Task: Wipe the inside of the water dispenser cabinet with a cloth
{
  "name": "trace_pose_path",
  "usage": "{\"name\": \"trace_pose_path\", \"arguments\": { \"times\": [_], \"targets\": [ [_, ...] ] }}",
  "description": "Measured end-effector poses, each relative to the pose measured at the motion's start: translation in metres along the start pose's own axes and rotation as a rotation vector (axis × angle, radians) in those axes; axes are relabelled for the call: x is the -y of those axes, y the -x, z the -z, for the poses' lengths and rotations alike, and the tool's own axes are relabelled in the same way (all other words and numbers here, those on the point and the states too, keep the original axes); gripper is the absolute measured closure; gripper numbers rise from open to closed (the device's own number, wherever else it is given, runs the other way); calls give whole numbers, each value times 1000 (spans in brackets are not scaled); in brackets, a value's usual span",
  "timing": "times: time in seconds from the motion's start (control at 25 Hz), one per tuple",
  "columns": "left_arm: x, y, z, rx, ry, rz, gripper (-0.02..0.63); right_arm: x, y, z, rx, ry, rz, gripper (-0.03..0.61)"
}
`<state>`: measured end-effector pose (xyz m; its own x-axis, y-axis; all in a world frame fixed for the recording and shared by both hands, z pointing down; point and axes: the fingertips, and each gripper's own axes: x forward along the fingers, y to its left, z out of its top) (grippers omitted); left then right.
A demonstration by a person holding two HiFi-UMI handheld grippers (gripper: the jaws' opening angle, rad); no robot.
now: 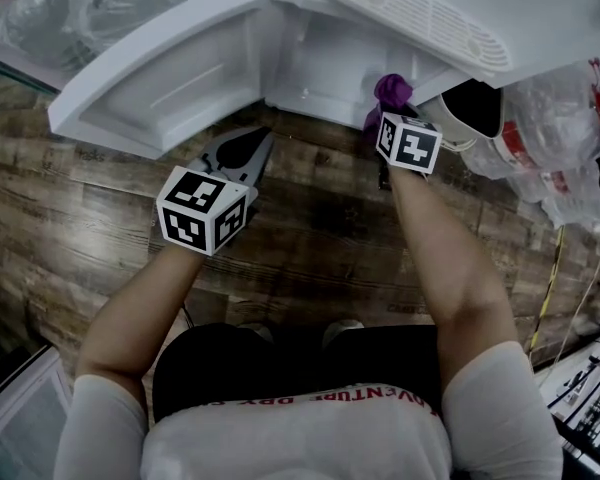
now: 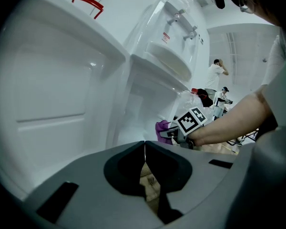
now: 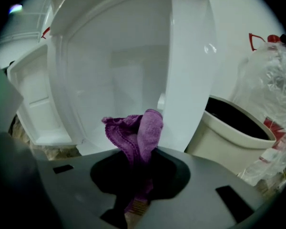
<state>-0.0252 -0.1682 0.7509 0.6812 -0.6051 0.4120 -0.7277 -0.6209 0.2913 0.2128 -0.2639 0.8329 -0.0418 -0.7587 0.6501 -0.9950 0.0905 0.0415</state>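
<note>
Evidently the wiping stroke is not yet under way: the purple cloth is held at the mouth of the open cabinet, just short of its white inner walls, and no contact with them can be made out. The cloth is clamped in the right hand-held gripper, whose jaws are pinched on a bunched fold, with a loose tuft standing beyond the tips and a strip hanging below. The left hand-held gripper is held lower and to the left, over the wooden floor in front of the cabinet door, which is swung wide open. Its jaws are pressed together with nothing between them. A pale waste bin with a dark inside is set just beside the cabinet on the right.

The step in hand is judged to be the approach to the interior. For the next move, the cloth would need to be pushed forward until the tuft is pressed flat against an inner wall or the bottom panel, then drawn across under steady pressure. Since only a small tuft stands clear of the jaws, the right hand-held gripper would have to be angled so that fabric, not the hard tips, meets the plastic.
</note>
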Motion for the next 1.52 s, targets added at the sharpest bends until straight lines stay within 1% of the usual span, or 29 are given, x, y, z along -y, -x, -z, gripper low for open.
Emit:
{"name": "trace_pose_path", "arguments": {
  "times": [0.12,0.56,0.76,1.0,1.12,1.24,1.52],
  "targets": [
    [2,0,-3,12,4,4,586,0,11,-17,36,-29,-13,483],
    [9,4,-13,25,-30,11,586,1,49,-69,175,-120,-57,486],
    [6,8,-15,34,-20,5,586,0,65,-95,243,-159,-75,486],
    [-1,14,-18,46,-6,-3,586,-2,87,-126,341,-163,-95,486],
    [-3,15,-24,61,1,-4,586,1,93,-130,346,-163,-76,488],
    [-5,16,-26,67,4,-7,586,2,95,-131,347,-137,-59,488],
    [-11,19,-26,81,17,-12,586,-13,92,-149,382,-101,-61,488]
  ]
}}
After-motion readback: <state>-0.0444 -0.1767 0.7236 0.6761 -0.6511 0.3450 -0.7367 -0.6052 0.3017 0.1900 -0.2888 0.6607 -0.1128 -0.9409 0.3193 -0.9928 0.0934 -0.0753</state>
